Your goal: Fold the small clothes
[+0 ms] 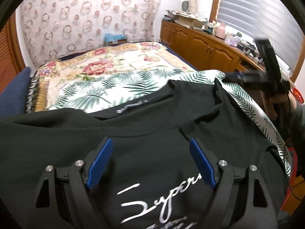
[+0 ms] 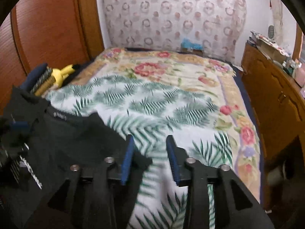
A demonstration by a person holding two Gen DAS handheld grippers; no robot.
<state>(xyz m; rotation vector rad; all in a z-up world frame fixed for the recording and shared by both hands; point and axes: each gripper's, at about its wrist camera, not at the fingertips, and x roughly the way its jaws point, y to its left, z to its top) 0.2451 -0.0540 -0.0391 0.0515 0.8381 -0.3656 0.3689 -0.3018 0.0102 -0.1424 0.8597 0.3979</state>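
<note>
The black T-shirt [image 1: 144, 133] lies spread on the bed's palm-leaf cover [image 2: 171, 103], its white script print nearest the left gripper [image 1: 150, 162]. That gripper hangs over the chest, pointing steeply down, fingers [image 1: 101, 162] released wide with no cloth pinched. To fold cleanly, I judge each gripper should pinch one edge and carry it across flat, keeping the fabric taut. The right gripper [image 2: 150, 158] is over the shirt's right edge, fingers parted with a corner of cloth between them, apparently not pressed. Beyond lies the floral blanket [image 2: 162, 66].
</note>
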